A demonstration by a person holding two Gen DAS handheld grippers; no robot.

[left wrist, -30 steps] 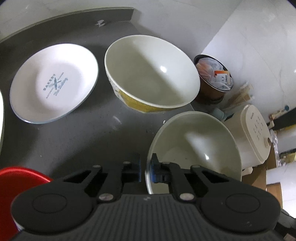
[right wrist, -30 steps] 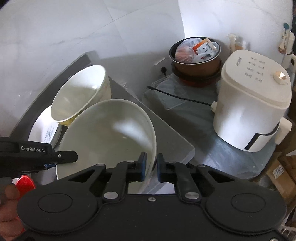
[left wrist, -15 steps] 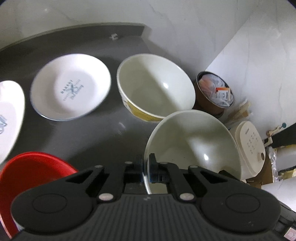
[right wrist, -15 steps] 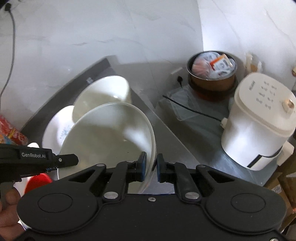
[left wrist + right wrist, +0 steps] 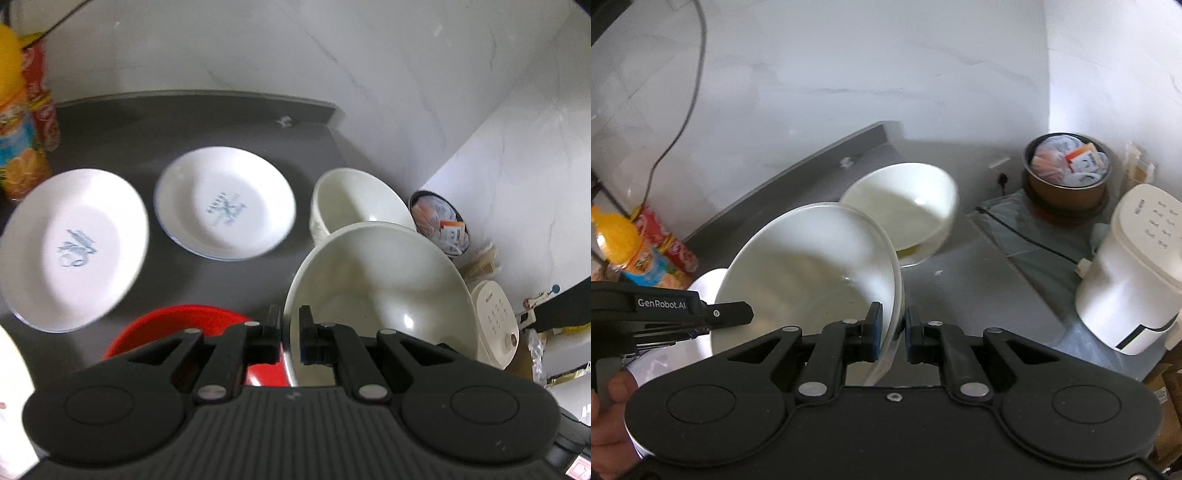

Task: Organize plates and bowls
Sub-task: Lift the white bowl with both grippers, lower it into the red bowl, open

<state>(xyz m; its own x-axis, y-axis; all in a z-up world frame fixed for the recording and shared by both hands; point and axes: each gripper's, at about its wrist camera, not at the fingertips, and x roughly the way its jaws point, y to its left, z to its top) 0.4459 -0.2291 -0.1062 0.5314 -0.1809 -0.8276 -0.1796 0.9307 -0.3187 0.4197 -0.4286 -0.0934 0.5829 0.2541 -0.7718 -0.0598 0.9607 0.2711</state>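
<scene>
On the far left of the dark tabletop (image 5: 229,284) stand a juice bottle (image 5: 16,122) and a red can (image 5: 42,99) against the wall. Next come two white plates with blue print, one (image 5: 74,247) nearer the bottle and one (image 5: 225,210) farther along, lying apart. In front of them sits a red bowl (image 5: 177,328), just beside and below the large white bowl (image 5: 380,291), which both tools hold. A second white bowl (image 5: 351,206) rests on the tabletop behind it, near the edge. Beyond the edge, lower down, are a brown pot full of packets (image 5: 439,221) and a white cooker (image 5: 495,321).

The left hand-held gripper (image 5: 288,332) is clenched on the large white bowl's left rim, one finger inside, one outside. The right hand-held gripper (image 5: 892,332) likewise grips the opposite rim. The bowl is tilted and raised above the tabletop. A hand (image 5: 609,417) holding the left tool shows at the lower left of the right wrist view.
</scene>
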